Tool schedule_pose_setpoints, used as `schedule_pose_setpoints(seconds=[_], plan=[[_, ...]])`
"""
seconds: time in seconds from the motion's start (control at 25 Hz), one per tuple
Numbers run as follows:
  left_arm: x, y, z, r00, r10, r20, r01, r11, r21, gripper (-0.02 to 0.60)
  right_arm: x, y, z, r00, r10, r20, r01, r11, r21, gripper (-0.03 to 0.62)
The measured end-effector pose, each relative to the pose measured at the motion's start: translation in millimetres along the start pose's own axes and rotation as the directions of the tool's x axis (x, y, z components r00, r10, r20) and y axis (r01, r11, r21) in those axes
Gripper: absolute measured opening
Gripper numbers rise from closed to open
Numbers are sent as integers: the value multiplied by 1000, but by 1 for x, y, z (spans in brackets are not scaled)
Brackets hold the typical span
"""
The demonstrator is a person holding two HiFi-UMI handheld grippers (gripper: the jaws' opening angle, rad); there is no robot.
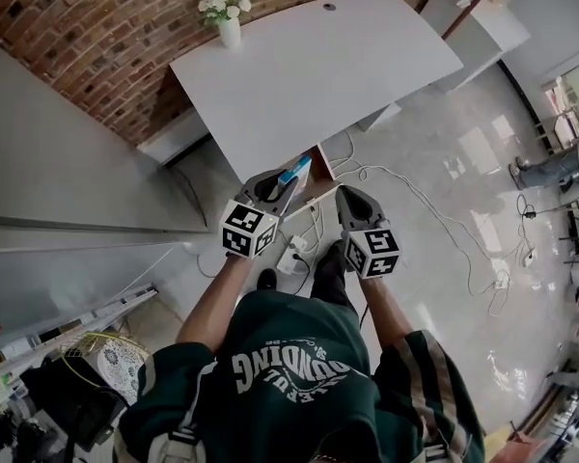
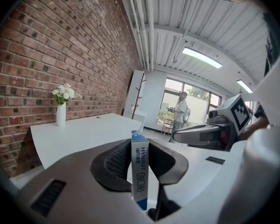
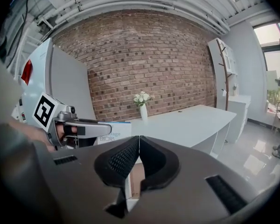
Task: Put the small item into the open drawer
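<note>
My left gripper (image 1: 282, 183) is shut on a small blue and white box (image 1: 295, 171); in the left gripper view the box (image 2: 140, 171) stands upright, pinched between the ribbed pads. It hangs just before the near edge of the white desk (image 1: 309, 66). A brown drawer (image 1: 320, 165) juts out from under that edge, between the two grippers. My right gripper (image 1: 347, 201) hovers to the right of the drawer, its jaws pressed together with nothing in them. The right gripper view shows the left gripper (image 3: 79, 129) and the box (image 3: 113, 133) at its left.
A white vase of flowers (image 1: 229, 14) stands on the desk's far left corner by the brick wall. Cables and a power strip (image 1: 294, 257) lie on the glossy floor under the grippers. A white cabinet (image 1: 68, 162) is at the left. A person (image 2: 180, 108) stands far off.
</note>
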State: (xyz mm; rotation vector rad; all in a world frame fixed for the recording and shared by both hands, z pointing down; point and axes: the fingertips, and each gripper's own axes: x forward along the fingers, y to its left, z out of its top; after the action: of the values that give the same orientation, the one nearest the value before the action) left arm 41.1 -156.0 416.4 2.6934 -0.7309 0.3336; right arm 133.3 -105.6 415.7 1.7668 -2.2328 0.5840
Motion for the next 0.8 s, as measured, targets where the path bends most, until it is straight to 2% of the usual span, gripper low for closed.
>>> schedule_pose_setpoints(seconds=[0.4,0.8], plan=[[36,1,-8,994,106,10,-106,994,-37,95,38,-39,3,977,201,-66,-204,978,-41,25],[48,11,-38,980,193,-43,-195,979,-52,95,66,-54,-22,937,323,-132,-329,944,-22,25]])
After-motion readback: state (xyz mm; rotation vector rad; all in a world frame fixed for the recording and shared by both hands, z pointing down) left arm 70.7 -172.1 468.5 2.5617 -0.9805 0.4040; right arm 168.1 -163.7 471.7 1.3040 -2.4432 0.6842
